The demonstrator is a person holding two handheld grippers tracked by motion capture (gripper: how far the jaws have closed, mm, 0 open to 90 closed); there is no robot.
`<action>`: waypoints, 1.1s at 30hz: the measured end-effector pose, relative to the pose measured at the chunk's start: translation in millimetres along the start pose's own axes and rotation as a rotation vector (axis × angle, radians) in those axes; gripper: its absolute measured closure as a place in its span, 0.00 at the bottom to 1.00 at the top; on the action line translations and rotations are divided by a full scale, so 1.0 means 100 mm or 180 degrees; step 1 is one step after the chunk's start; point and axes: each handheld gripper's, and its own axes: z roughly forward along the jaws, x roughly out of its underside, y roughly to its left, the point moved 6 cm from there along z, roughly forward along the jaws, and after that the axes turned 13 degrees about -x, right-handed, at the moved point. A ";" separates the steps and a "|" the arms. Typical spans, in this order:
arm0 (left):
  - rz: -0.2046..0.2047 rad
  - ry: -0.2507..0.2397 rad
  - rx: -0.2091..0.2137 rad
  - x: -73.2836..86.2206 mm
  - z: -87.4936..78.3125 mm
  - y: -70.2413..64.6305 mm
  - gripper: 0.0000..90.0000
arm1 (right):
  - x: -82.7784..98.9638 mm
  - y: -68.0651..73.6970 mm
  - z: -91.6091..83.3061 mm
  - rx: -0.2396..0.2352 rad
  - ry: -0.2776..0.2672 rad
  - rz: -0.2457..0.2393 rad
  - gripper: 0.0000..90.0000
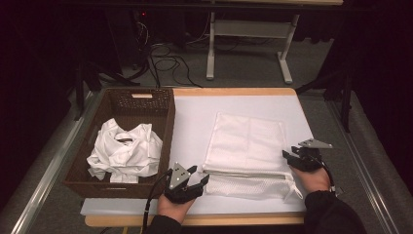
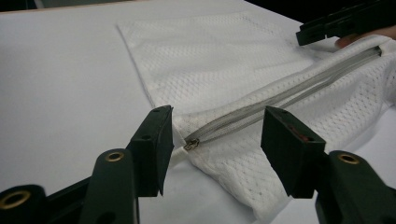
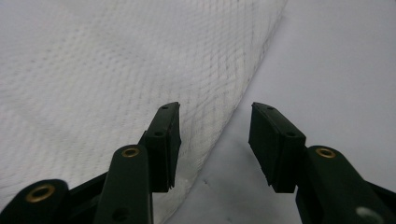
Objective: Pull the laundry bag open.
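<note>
A white mesh laundry bag (image 1: 248, 141) lies flat on the white table cover (image 1: 195, 112). Its grey zipper (image 2: 280, 95) runs along the folded near edge. My left gripper (image 1: 198, 174) sits at the bag's near left corner, open. In the left gripper view (image 2: 217, 140) the small metal zipper pull (image 2: 191, 143) lies between its jaws, touching neither pad. At the bag's right edge my right gripper (image 1: 290, 152) is open. In its own view (image 3: 215, 140) the jaws straddle the edge of the mesh (image 3: 116, 60) without pressing it.
A dark wicker basket (image 1: 165, 131) stands at the table's left and holds a crumpled white garment (image 1: 126, 151). Beyond the table's far edge are a desk frame and cables on the floor. My right gripper (image 2: 341, 23) also shows far off in the left gripper view.
</note>
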 end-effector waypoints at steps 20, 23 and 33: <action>0.0208 0.0171 0.0185 0.06 0.11 -0.22 0.49 | -0.01 -0.26 -0.23 0.0238 -0.0114 -0.0133 0.84; 0.0300 0.0260 0.0295 0.10 0.17 -0.34 0.50 | 0.01 -0.16 -0.30 0.0197 -0.0243 -0.0173 0.79; 0.0593 0.0517 0.0123 0.18 0.31 -0.46 0.99 | 0.14 0.13 -0.55 0.0014 -0.0486 -0.0270 0.78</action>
